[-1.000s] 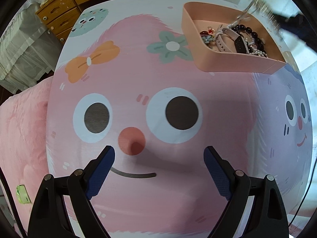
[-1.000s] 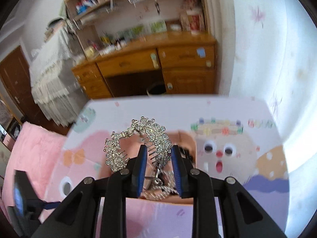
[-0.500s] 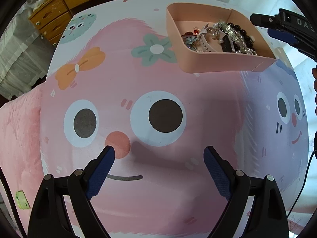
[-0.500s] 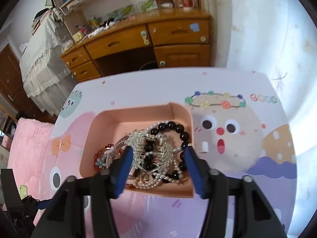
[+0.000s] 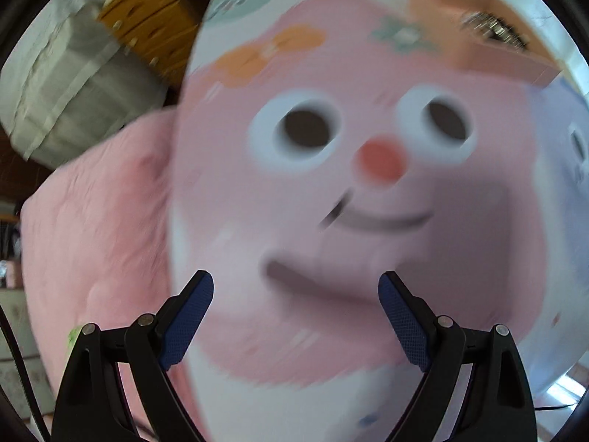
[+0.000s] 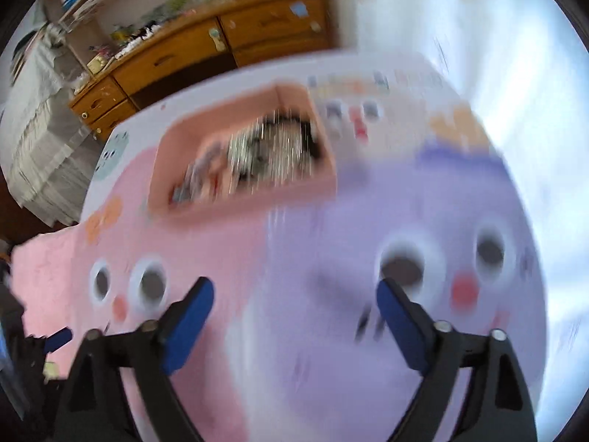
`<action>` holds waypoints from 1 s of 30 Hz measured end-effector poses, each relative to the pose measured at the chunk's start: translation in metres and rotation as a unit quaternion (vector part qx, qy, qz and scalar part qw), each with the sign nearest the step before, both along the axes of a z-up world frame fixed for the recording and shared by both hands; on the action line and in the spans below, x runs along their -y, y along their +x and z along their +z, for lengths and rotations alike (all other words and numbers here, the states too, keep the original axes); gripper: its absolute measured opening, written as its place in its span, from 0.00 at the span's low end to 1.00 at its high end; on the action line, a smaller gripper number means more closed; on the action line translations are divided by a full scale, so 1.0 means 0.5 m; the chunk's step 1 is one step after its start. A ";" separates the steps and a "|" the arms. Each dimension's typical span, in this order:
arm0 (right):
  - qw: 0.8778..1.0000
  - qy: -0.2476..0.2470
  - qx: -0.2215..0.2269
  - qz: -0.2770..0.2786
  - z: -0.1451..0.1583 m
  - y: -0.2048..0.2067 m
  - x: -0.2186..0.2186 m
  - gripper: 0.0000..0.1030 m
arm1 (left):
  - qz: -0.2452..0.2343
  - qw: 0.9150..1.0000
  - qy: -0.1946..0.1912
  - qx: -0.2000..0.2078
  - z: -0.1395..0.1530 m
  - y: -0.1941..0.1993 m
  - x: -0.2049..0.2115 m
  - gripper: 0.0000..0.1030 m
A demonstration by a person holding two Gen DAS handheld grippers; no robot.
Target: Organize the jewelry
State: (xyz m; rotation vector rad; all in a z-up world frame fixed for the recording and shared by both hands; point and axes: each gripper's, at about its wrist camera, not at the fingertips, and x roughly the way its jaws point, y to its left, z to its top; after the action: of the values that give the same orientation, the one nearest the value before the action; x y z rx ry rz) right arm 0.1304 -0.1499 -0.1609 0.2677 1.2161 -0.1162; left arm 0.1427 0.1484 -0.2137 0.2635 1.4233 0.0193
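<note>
Both views motion-blurred; detail limited.

Far left, left wrist view: pink blanket (image 5: 95,221) beside the counter (image 5: 294,331), which carries a cartoon-face cover. Left claw (image 5: 296,316) is spread wide, nothing between its pads, hanging over the bare cover near the printed smile. Upper right of this view: pink tray (image 5: 489,55), well apart from the claw, with a glint of jewelry (image 5: 493,29) inside.

Right wrist view: wooden dresser (image 6: 206,48) at the back. The tray (image 6: 250,202) sits left of centre on the counter (image 6: 368,368), jewelry (image 6: 265,154) piled inside as a silver and dark tangle; pieces cannot be told apart. Right claw (image 6: 294,316) is also wide apart and empty, over the purple part of the cover, near the tray but not over it.

Judgement: no loose jewelry shows outside the tray, so sorting looks close to done. For any further pick, slow the hands until the view steadies, check the cover for strays, then approach from above with pads either side of one piece so chains do not snag.
</note>
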 end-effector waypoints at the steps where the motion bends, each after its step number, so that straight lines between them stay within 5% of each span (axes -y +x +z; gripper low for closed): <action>1: 1.000 0.002 -0.024 -0.010 -0.008 -0.029 -0.005 0.93 | 0.008 1.000 0.008 -0.001 0.007 -0.017 -0.020 0.87; 5: 0.992 0.031 -0.122 -0.004 -0.029 -0.145 -0.039 0.93 | 0.035 0.999 -0.029 0.030 0.072 -0.078 -0.053 0.87; 9: 0.989 0.021 -0.141 0.028 -0.005 -0.218 -0.066 0.94 | 0.060 0.991 -0.106 0.061 0.145 -0.117 -0.031 0.87; 13: 0.991 0.017 -0.111 0.068 0.049 -0.253 -0.077 0.95 | 0.022 0.988 -0.126 0.091 0.214 -0.139 0.050 0.87; 18: 0.996 0.002 -0.044 0.084 0.137 -0.283 -0.060 0.95 | -0.019 0.989 -0.123 0.079 0.265 -0.164 0.169 0.87; 24: 0.997 0.049 -0.004 0.052 0.208 -0.329 -0.004 0.95 | -0.031 0.982 -0.117 0.145 0.336 -0.225 0.233 0.88; 27: 0.998 0.035 0.024 0.042 0.241 -0.340 0.010 0.96 | -0.022 0.979 -0.117 0.166 0.368 -0.255 0.248 0.99; 30: 0.998 0.029 0.043 0.039 0.266 -0.351 0.021 0.97 | -0.018 0.974 -0.107 0.197 0.395 -0.277 0.257 0.99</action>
State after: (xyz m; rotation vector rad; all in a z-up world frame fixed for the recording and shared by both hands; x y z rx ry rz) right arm -0.0454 -0.1606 -0.0277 0.2733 1.1442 -0.0008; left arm 0.0043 0.0197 -0.0163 0.0980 1.0151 -0.1063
